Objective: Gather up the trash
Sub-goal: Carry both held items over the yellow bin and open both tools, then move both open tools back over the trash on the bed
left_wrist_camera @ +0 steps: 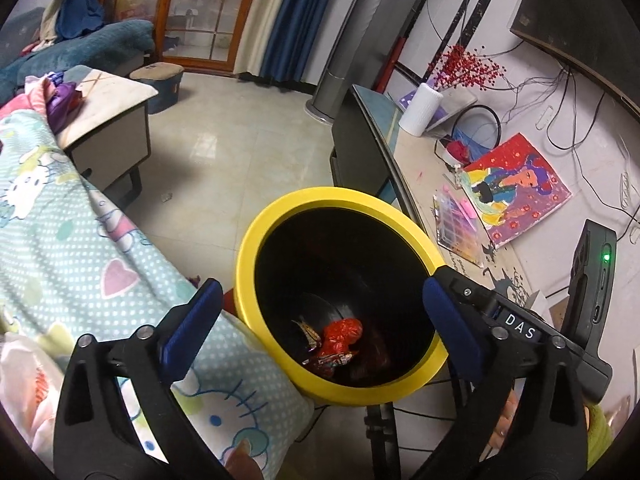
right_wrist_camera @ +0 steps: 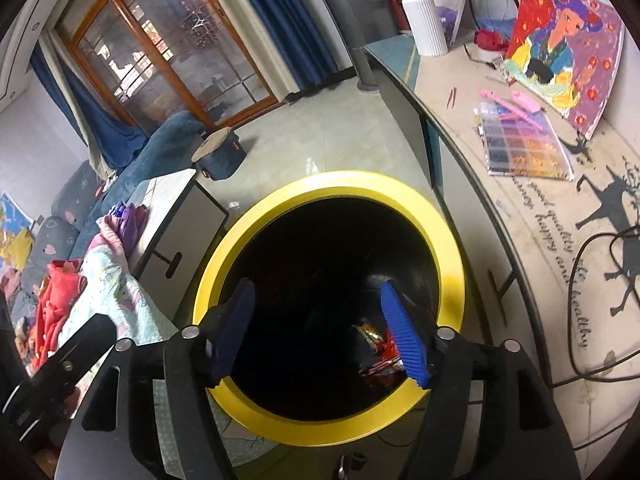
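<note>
Left wrist view: both grippers hang over a yellow bin with trash at the bottom.

The left gripper (left_wrist_camera: 320, 320) has its blue fingers (left_wrist_camera: 192, 328) wide apart, with nothing between them. The right gripper (right_wrist_camera: 320, 332) has its fingers (right_wrist_camera: 404, 340) apart too, and they hold nothing. The yellow bin (left_wrist_camera: 248, 248) stands on the floor (left_wrist_camera: 240, 140), just beside the front edge of the worktop (left_wrist_camera: 420, 160). Inside it, on the black bottom, lies the trash (left_wrist_camera: 340, 336): a red crumpled lump and shiny wrappers. A blanket (left_wrist_camera: 80, 240) with cartoon cats touches the bin's left side.

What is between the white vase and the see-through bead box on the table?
In the right wrist view, bare tabletop with pink tweezers lies between the white vase and bead box.
</note>
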Demonstrator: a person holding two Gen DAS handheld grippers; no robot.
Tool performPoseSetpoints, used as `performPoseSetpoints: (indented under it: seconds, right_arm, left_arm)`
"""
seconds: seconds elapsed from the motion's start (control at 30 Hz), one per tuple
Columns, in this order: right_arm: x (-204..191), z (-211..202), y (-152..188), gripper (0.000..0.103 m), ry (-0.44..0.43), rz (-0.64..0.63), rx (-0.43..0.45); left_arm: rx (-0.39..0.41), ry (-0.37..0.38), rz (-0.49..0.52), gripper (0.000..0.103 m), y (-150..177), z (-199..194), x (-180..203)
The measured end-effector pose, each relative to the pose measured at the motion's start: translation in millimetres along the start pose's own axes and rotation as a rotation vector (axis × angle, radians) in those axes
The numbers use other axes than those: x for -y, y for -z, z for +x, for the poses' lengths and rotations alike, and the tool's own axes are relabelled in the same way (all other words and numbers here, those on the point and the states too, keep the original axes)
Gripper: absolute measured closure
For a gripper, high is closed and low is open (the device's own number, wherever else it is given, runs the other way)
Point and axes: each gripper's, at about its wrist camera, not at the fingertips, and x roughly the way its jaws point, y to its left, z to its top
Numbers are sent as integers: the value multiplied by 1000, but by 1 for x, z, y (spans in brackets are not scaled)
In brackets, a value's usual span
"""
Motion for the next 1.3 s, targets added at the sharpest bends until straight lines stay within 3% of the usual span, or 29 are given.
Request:
performPoseSetpoints:
  seconds: [0.4,0.9,1.3]
  right_arm:
    - [-13,-20,-2,20,3,-32,66]
    - [-74,-57,8,20,-72,-184,132]
    - [-124,-73,33,19,-124,-319,135]
  left_arm:
    - [73,-44,-31,11,2,-40,-13]
    - [211,-133,-56,11,14,-106,-43]
    - [307,-204,-108,11,27,-154,-77]
